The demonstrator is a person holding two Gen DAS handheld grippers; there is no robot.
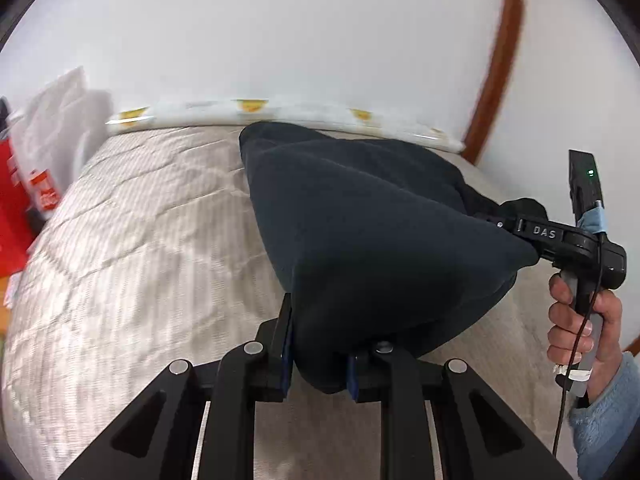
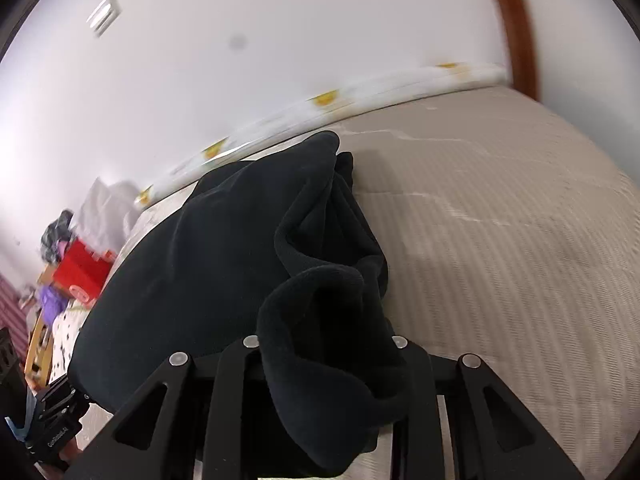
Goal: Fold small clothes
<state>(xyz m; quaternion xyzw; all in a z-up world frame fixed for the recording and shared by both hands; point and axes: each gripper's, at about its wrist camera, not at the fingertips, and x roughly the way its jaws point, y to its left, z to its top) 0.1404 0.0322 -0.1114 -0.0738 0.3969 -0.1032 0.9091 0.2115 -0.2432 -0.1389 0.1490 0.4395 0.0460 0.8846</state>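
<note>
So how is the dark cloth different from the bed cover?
The dark cloth is navy and plain; the bed cover is beige with stripes. The cloth is bunched and partly lifted, pinched by the left hand-held gripper and right hand-held gripper; the cover lies flat. Both are soft fabric.

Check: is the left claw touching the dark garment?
Touching. The left wrist view shows the left claw with both blue pads pressed into the dark garment.

Left gripper (image 1: 318, 364): your jaws clamp the dark garment (image 1: 360, 216), pointing downward. Right gripper (image 1: 516, 236): clamped on the same garment's right edge; your right hand (image 1: 580, 328) wraps its handle.
</note>
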